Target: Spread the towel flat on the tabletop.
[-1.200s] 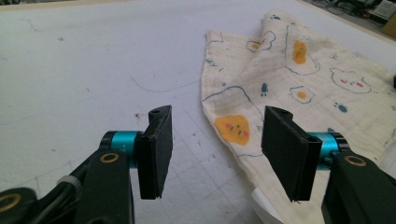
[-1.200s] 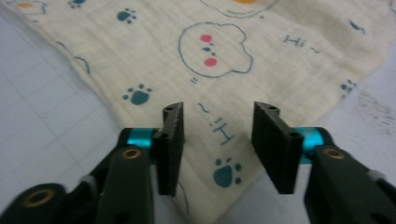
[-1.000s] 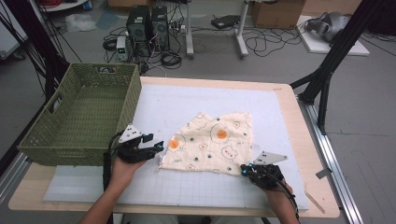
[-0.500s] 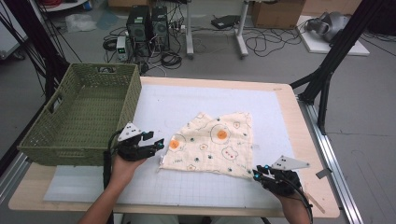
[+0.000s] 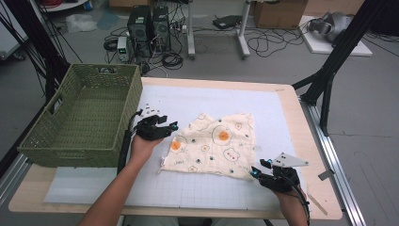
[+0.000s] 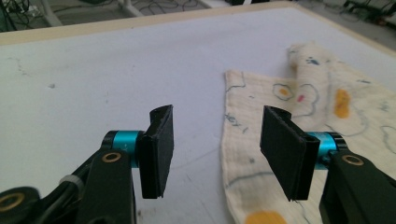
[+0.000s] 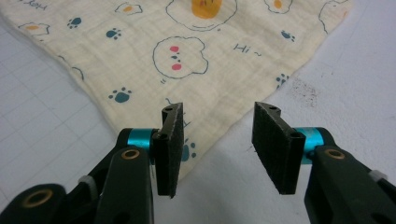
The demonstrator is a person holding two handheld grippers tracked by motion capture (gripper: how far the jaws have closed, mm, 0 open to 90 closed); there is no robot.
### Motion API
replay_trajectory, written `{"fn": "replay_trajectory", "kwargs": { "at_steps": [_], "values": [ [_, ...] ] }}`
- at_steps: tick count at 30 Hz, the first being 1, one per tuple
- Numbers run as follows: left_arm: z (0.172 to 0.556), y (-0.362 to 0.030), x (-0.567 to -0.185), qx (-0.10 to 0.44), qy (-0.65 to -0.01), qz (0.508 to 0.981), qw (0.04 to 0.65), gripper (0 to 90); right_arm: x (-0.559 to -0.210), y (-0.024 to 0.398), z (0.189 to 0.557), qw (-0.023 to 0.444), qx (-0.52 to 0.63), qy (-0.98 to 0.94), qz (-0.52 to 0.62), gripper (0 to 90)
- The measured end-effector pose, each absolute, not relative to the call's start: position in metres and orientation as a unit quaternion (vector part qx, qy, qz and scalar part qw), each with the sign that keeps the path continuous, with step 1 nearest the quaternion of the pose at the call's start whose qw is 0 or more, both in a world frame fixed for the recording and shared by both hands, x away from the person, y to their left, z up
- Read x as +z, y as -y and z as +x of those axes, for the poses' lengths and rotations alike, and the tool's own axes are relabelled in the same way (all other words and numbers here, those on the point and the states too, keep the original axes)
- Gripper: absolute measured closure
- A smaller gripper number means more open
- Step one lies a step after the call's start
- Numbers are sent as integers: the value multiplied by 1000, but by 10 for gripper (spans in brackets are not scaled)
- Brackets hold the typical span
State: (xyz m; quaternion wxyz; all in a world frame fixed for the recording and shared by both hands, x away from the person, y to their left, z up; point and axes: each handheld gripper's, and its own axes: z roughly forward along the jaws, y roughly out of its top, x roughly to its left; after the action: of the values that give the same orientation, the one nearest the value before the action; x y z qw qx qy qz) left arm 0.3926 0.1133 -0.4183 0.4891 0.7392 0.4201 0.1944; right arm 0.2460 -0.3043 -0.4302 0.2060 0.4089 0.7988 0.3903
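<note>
At the desk's near edge, the cloth (image 5: 214,145) lies flat; the right tool (image 5: 258,170), jaws just opening, and the left tool (image 5: 170,126) stand empty at opposite corners, likely for folding

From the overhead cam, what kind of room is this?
Probably a lab or workshop data-collection rig: computer towers and loose cables on the floor behind the table, black frame legs around it, and a gridded mat on top.

Cream cloth (image 5: 214,146) with egg and paw prints; green basket (image 5: 84,117).
</note>
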Motion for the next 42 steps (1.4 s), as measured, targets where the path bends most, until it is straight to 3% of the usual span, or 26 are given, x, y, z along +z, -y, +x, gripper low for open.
{"fn": "replay_trajectory", "kwargs": {
  "at_steps": [6, 18, 21, 23, 25, 30, 35, 38, 40, 42],
  "values": [
    [422, -88, -426, 187, -424, 749, 474, 464, -431, 309, 246, 211, 393, -794, 412, 510],
    [446, -30, -447, 175, -378, 823, 386, 478, -431, 313, 245, 213, 397, -789, 418, 484],
    [443, -28, -446, 167, -368, 826, 392, 594, -431, 314, 245, 213, 396, -791, 416, 484],
    [442, -29, -444, 166, -363, 832, 386, 835, -431, 314, 244, 214, 397, -789, 417, 484],
    [442, -33, -442, 175, -385, 825, 375, 860, -431, 314, 244, 213, 398, -789, 418, 484],
    [443, -69, -437, 237, -457, 779, 358, 864, -431, 313, 245, 214, 395, -790, 416, 485],
    [441, -97, -439, 244, -496, 746, 372, 855, -434, 309, 249, 213, 389, -793, 418, 484],
    [437, -104, -442, 242, -517, 728, 380, 605, -434, 306, 253, 220, 385, -792, 420, 484],
    [431, -110, -441, 241, -520, 720, 390, 521, -434, 304, 257, 220, 385, -788, 427, 484],
    [425, -114, -440, 235, -517, 720, 399, 495, -436, 301, 263, 213, 389, -784, 435, 490]
  ]
}}
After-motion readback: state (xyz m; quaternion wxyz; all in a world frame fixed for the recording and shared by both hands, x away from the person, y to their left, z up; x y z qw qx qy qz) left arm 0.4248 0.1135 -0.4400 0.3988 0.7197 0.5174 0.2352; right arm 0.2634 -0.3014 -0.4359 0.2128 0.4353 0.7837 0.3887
